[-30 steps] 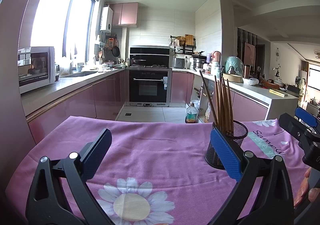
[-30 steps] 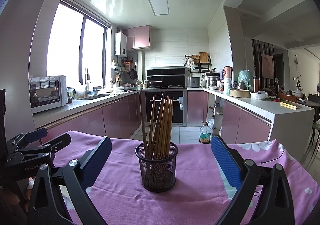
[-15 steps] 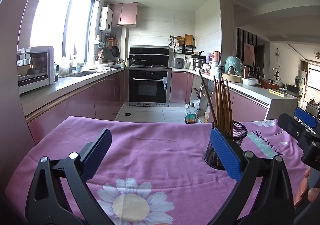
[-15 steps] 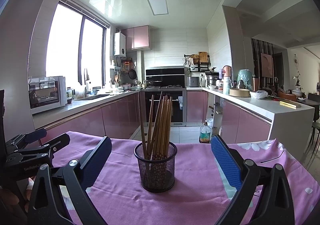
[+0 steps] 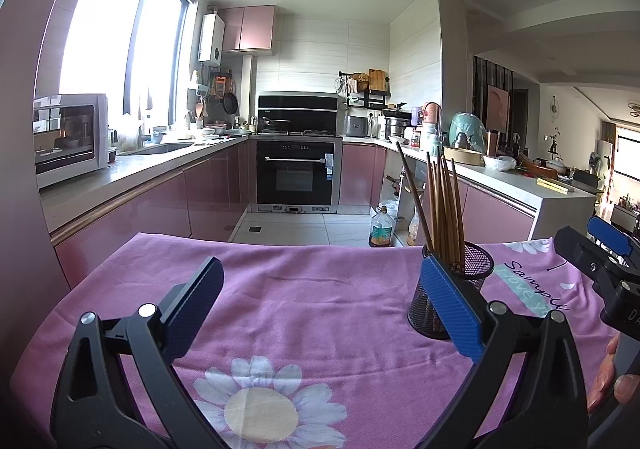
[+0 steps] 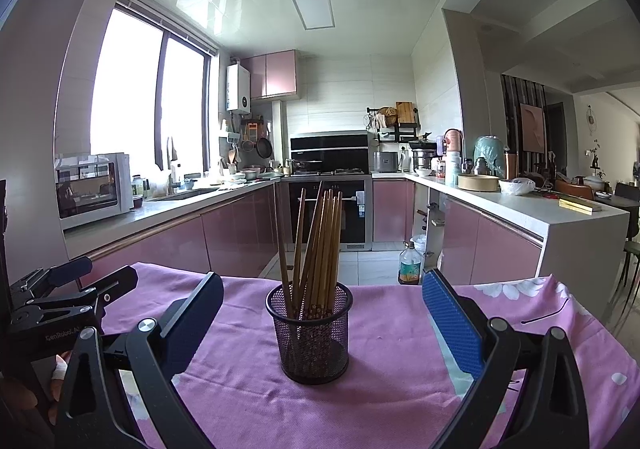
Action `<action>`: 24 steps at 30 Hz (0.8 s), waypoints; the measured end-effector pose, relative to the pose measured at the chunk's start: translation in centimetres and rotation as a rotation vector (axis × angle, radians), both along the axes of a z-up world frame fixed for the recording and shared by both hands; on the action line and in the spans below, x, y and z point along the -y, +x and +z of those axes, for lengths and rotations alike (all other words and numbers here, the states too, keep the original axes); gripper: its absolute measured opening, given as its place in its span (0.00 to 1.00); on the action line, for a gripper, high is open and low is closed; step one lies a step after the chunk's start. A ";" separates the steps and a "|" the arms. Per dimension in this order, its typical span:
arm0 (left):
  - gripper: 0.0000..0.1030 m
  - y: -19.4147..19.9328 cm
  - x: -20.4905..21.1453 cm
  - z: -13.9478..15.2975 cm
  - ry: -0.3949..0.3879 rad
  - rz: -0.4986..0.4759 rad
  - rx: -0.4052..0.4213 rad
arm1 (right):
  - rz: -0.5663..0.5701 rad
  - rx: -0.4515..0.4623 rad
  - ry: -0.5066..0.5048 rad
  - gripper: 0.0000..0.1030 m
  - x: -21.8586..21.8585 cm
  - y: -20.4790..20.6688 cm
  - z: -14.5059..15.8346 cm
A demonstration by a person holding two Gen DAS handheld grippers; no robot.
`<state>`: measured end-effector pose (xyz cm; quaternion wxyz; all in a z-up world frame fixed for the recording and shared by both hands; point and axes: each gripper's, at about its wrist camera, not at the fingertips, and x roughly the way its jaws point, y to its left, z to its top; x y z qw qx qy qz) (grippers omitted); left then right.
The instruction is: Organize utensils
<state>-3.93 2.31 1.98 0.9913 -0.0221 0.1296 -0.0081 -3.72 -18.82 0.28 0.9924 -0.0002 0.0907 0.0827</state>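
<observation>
A black mesh cup (image 6: 310, 333) stands upright on the pink flowered cloth (image 6: 392, 389) and holds several wooden chopsticks (image 6: 318, 237) that lean together. My right gripper (image 6: 320, 309) is open and empty, with the cup centred between its fingers but a little beyond the tips. In the left wrist view the same cup (image 5: 476, 273) sits behind the right finger (image 5: 450, 305). My left gripper (image 5: 320, 297) is open and empty over bare cloth, left of the cup. Each gripper shows at the edge of the other's view.
The table's far edge drops to the kitchen floor, where an oil bottle (image 6: 409, 269) stands. Pink cabinets and counters run along both sides, with an oven (image 5: 295, 177) at the back and a microwave (image 5: 68, 139) on the left.
Both views have shifted very slightly; the cup sits a touch nearer in the right wrist view. Both grippers stay open.
</observation>
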 end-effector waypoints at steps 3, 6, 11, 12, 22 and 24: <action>0.95 0.0 0.0 0.0 -0.001 -0.001 0.000 | -0.002 0.001 -0.001 0.93 0.0 0.0 0.0; 0.95 0.0 0.0 0.0 -0.001 -0.001 -0.001 | -0.003 0.001 -0.002 0.93 -0.1 0.0 0.0; 0.94 0.0 0.1 0.0 -0.001 0.000 -0.001 | -0.001 -0.002 0.000 0.93 -0.1 -0.1 0.1; 0.95 0.0 0.0 0.0 -0.002 -0.001 0.000 | 0.000 -0.004 0.001 0.93 -0.1 0.0 0.1; 0.95 0.0 0.1 0.0 -0.002 0.000 -0.001 | 0.001 -0.003 0.002 0.93 -0.2 0.1 0.0; 0.95 0.0 0.1 0.0 -0.003 0.000 -0.001 | 0.001 -0.003 0.002 0.93 -0.2 0.1 0.0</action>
